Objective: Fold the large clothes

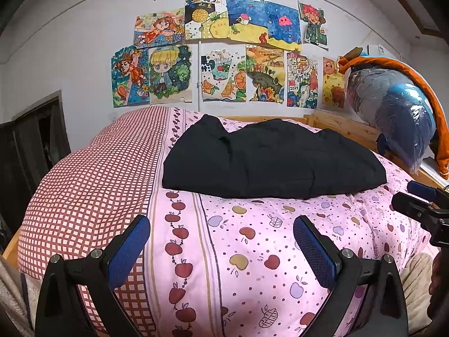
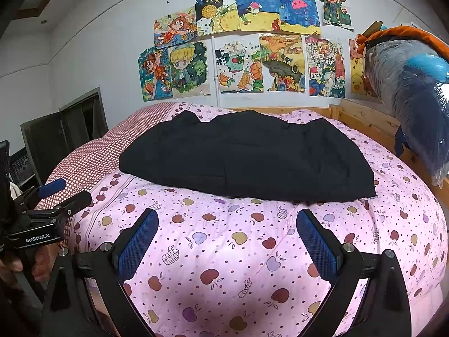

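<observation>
A large black garment lies folded in a broad flat bundle on the pink apple-print quilt, toward the far side of the bed. The right wrist view shows the same black garment on the quilt. My left gripper hovers open over the quilt, short of the garment's near edge, holding nothing. My right gripper is open too, just short of the garment's near hem. Each gripper appears at the edge of the other's view: the right one, the left one.
A red-and-white checked cover lies along the bed's left side. The wooden bed frame runs behind and to the right. A plastic-wrapped bundle with orange cloth hangs at the right. Drawings cover the wall. Dark furniture stands at left.
</observation>
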The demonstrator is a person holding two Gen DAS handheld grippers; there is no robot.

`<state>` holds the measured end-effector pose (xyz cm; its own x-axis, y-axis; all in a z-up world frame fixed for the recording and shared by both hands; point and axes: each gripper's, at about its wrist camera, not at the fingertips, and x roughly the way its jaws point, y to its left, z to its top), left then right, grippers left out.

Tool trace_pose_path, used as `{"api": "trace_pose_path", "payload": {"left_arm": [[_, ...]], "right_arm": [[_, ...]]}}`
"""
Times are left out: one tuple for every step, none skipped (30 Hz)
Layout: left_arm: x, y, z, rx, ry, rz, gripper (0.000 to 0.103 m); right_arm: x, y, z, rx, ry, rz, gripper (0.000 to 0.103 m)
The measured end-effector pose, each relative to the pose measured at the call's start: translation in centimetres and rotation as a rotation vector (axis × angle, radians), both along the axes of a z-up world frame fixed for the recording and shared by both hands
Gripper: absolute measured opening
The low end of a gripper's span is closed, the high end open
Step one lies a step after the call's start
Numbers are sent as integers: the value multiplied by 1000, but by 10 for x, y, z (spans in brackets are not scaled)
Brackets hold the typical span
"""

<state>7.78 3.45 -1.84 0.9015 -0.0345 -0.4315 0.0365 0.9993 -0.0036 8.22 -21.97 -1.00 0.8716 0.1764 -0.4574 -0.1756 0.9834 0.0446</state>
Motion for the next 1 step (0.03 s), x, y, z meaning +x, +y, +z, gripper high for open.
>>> {"api": "trace_pose_path", "payload": {"left_arm": [[0,0,0,-1,0,-3,103]], "right_arm": [[0,0,-1,-1,0,0,97]]}}
